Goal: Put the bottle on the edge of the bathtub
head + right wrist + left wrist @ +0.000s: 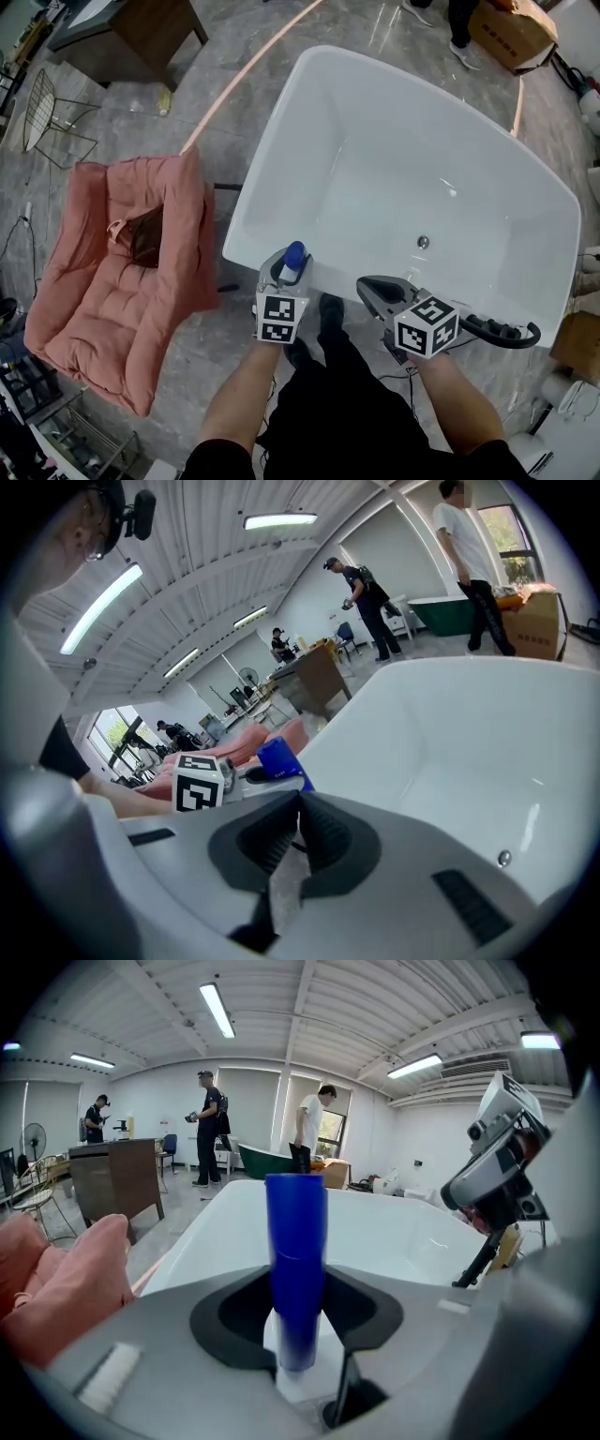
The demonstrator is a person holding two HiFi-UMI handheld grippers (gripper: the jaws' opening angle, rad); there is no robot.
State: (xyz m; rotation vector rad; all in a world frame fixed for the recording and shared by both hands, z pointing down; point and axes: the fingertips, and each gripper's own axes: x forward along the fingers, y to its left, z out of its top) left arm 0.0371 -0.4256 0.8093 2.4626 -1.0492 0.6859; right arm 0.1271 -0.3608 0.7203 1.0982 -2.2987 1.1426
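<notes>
A blue-capped white bottle (296, 1260) is clamped upright in the left gripper (283, 272) at 7 o'clock on the bathtub (394, 150) rim; the right gripper (296, 834) is closed on nothing

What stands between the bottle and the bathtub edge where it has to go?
Nothing visible does. The bottle, held in the left gripper, is right at the near rim, with no object between them.

To your left: pink quilted fabric armchair (112, 272) on glossy grey marbled stone floor (225, 37); beyond, dark wooden desk (155, 37) and wire-frame chair (44, 105). Overhead, long ceiling strip lights (217, 1009).
</notes>
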